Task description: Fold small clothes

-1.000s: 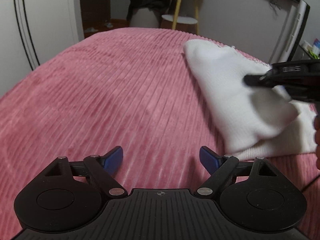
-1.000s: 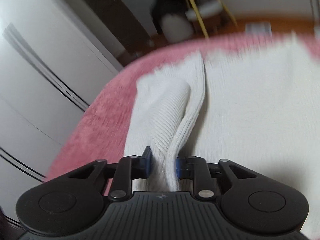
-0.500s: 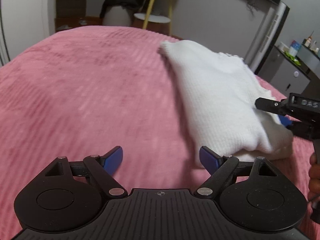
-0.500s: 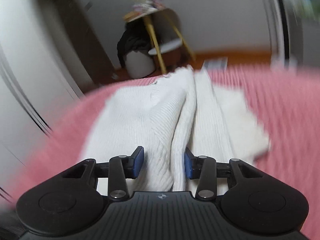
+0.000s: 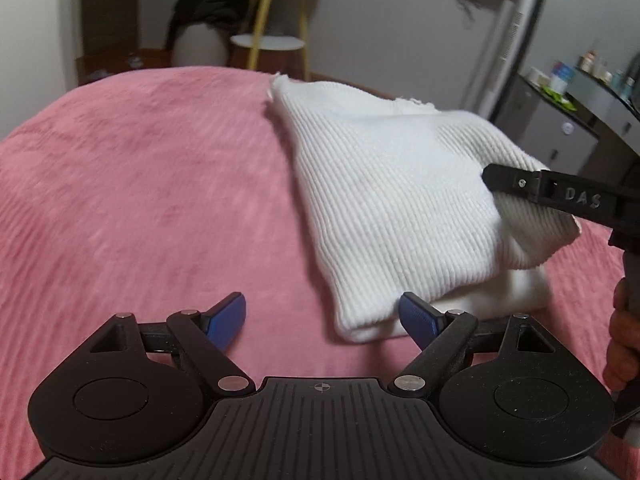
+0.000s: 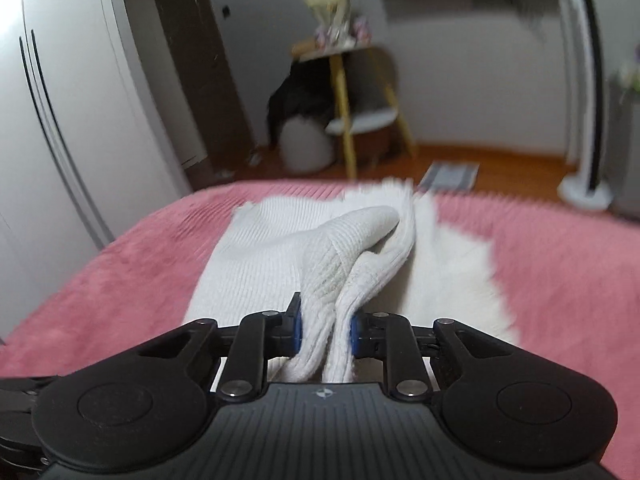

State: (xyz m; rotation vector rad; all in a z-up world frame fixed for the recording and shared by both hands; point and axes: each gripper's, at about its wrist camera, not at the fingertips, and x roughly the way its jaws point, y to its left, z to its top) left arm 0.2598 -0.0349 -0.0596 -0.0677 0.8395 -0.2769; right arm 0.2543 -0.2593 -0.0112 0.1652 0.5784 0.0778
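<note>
Since 0.5 s ago the right tool (image 6: 325,330) has closed from part-open to clamped on a bunched fold of the white knit garment (image 5: 400,200). Garment lies on pink bed cover (image 5: 140,200), at 1 o'clock of the left tool (image 5: 322,318), spread wide, empty.

Left claw (image 5: 322,318) is spread wide, blue pads far apart with nothing between them, pointing toward 12 o'clock and held low. Its right blue pad (image 5: 418,318) sits just beside the folded edge of the white ribbed knit garment (image 5: 384,200). Right claw (image 6: 325,326) is clamped tight on a bunched fold of that same knit. In the left wrist view it pokes in from 3 o'clock, and the person's right hand (image 5: 624,336) grips its handle around 4 o'clock.
</note>
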